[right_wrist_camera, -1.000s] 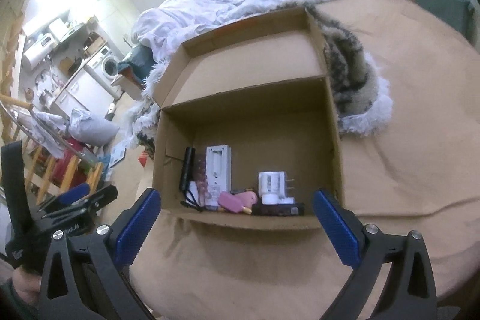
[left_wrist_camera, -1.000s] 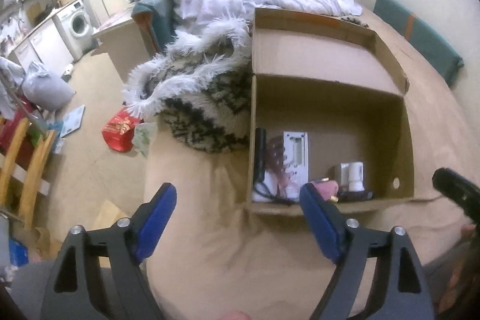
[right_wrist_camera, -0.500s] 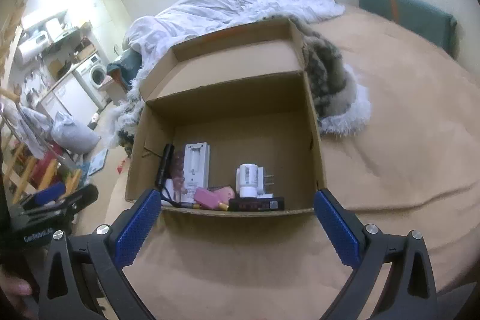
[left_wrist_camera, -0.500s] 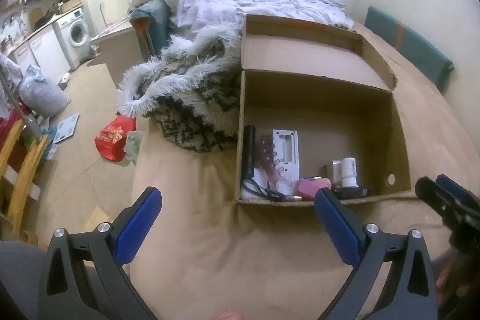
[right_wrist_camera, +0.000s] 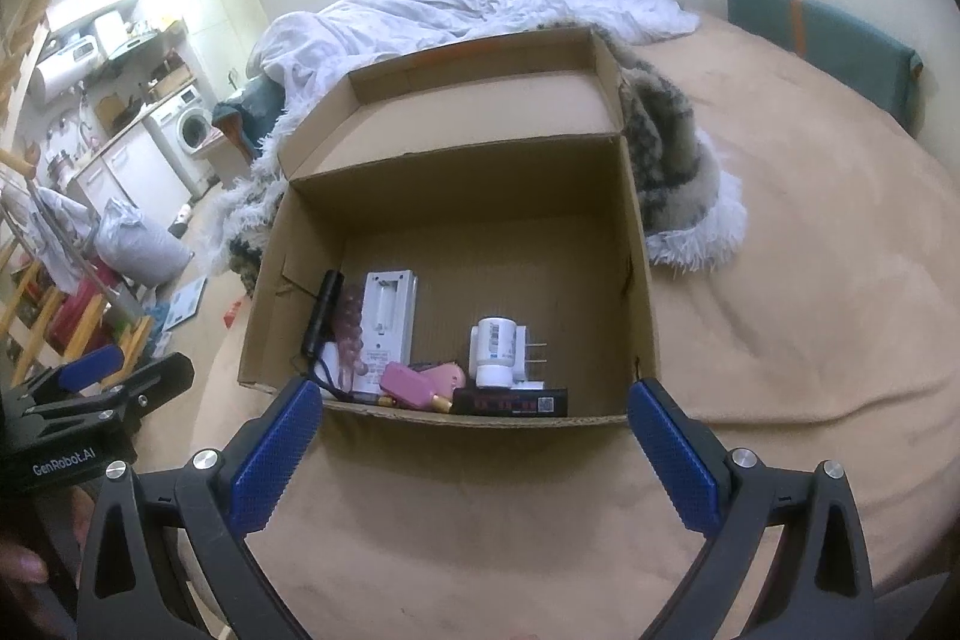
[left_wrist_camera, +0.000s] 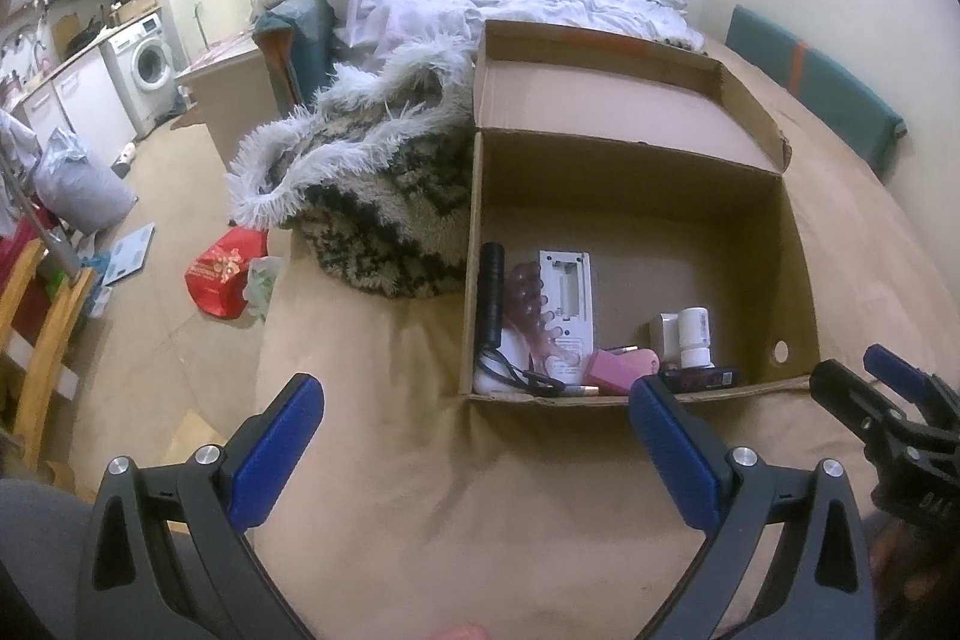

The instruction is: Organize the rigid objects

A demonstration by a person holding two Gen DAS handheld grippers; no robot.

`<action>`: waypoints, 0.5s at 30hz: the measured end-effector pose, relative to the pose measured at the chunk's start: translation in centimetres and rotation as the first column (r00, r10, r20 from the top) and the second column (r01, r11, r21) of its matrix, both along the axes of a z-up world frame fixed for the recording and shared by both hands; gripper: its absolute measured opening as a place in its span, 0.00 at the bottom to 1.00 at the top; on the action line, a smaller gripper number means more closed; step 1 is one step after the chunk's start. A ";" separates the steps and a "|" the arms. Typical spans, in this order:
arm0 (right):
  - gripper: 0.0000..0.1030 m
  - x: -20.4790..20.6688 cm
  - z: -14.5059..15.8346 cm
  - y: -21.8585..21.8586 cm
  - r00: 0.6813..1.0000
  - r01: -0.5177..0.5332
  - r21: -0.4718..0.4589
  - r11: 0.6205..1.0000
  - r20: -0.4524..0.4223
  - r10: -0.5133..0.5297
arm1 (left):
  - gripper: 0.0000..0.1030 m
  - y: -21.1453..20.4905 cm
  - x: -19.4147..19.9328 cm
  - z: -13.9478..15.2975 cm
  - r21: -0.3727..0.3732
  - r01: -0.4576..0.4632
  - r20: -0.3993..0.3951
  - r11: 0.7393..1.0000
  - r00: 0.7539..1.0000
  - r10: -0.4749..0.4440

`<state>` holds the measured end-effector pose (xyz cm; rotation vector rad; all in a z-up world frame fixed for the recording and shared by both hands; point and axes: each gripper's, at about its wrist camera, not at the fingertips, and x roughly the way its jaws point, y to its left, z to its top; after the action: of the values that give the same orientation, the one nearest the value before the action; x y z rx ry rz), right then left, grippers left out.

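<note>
- The cardboard box [right_wrist_camera: 456, 196] sits open on the bed [right_wrist_camera: 810, 340], which is covered in a tan blanket; its lid flap is folded back toward the white duvet [right_wrist_camera: 492, 4].
- All the small things lie along the near wall of the box.
- From the left: a black cylinder [right_wrist_camera: 322, 310] with a cord, a pinkish knobbly piece [right_wrist_camera: 351, 325], and a white flat device [right_wrist_camera: 390, 322] lying lengthwise.
- A pink item [right_wrist_camera: 420, 385] rests against the near edge, and just right of it lies a flat black box [right_wrist_camera: 510, 402].
- A white plug adapter [right_wrist_camera: 498, 349] stands behind the black box, prongs pointing right.
- The left gripper [left_wrist_camera: 474, 451] hovers over the blanket short of the box, jaws spread wide and holding nothing.
- The right gripper [right_wrist_camera: 474, 451] hangs before the box's near wall, jaws likewise released and empty.
- A furry patterned throw [left_wrist_camera: 372, 184] is bunched against the box's left side.
</note>
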<state>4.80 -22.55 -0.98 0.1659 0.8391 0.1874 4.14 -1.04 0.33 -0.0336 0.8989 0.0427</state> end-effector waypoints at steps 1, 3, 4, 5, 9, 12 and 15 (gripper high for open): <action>1.00 0.1 0.0 -0.1 1.000 0.001 -0.001 1.000 -0.001 -0.001 | 0.99 0.0 0.0 0.0 -0.002 -0.001 -0.001 1.000 1.000 0.001; 1.00 0.1 0.1 -0.1 1.000 0.004 -0.002 1.000 -0.001 -0.004 | 0.99 0.0 0.0 0.0 0.000 -0.002 0.000 1.000 1.000 0.002; 1.00 0.1 0.2 -0.2 1.000 0.004 -0.002 1.000 -0.001 -0.004 | 0.99 -0.1 0.0 0.0 0.006 -0.003 0.004 1.000 1.000 0.003; 1.00 0.2 0.2 -0.2 1.000 0.005 0.000 1.000 -0.002 -0.005 | 0.99 -0.1 -0.1 0.1 0.015 -0.007 0.009 1.000 1.000 0.007; 1.00 0.3 0.2 -0.2 1.000 0.005 -0.001 1.000 -0.004 -0.005 | 0.99 -0.1 -0.1 0.2 0.041 -0.014 0.021 0.999 1.000 0.014; 1.00 0.3 0.1 -0.2 1.000 0.005 -0.009 1.000 -0.003 -0.005 | 0.99 0.0 0.0 0.1 0.034 -0.016 0.015 0.999 1.000 0.016; 1.00 0.3 0.1 -0.2 1.000 0.006 -0.010 1.000 -0.003 -0.006 | 0.99 0.1 0.1 0.1 0.029 -0.020 0.011 0.999 1.000 0.020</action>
<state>5.14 -22.75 -0.86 0.1591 0.8424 0.1772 4.19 -0.94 0.41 -0.0154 0.8869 0.0740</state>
